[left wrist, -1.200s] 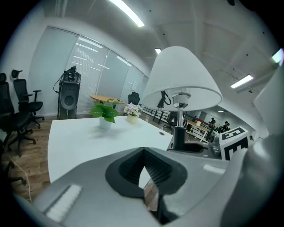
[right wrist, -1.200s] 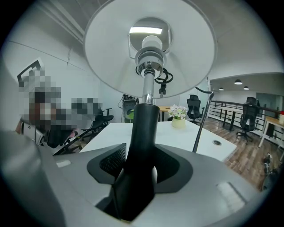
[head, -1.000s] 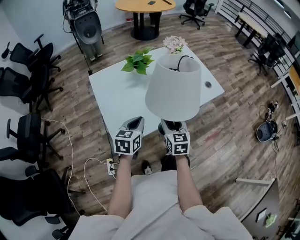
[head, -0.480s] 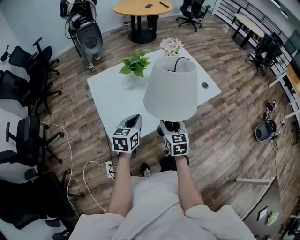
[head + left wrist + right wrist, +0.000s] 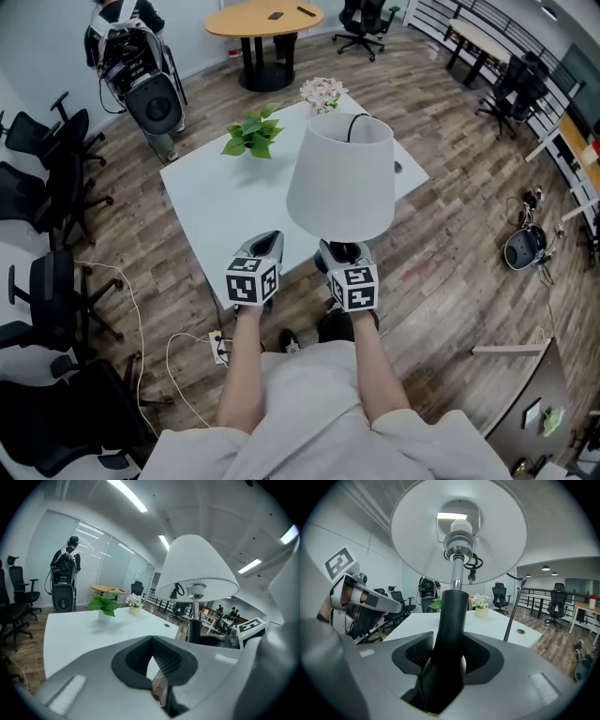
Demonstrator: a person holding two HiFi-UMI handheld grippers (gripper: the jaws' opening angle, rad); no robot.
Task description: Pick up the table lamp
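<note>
The table lamp's white shade (image 5: pixel 342 178) hangs in front of me, off the table. Its black stem (image 5: pixel 451 620) stands upright between the jaws of my right gripper (image 5: pixel 445 660), which is shut on it. In the head view the right gripper (image 5: pixel 343 253) sits just under the shade. The bulb and socket (image 5: pixel 461 531) show from below, and a black cord (image 5: pixel 355 122) runs out of the shade's top. My left gripper (image 5: pixel 263 249) is held beside it on the left, shut and holding nothing. From the left gripper view the lamp (image 5: pixel 194 571) is to the right.
A white table (image 5: pixel 225 202) stands beyond the lamp, with a green potted plant (image 5: pixel 249 137) and a pot of pale flowers (image 5: pixel 322 92) at its far side. Office chairs (image 5: pixel 47 178) line the left. White cables (image 5: pixel 141 309) lie on the wood floor.
The table and room have slid up and left in the head view. The lamp and both grippers keep the same places relative to me.
</note>
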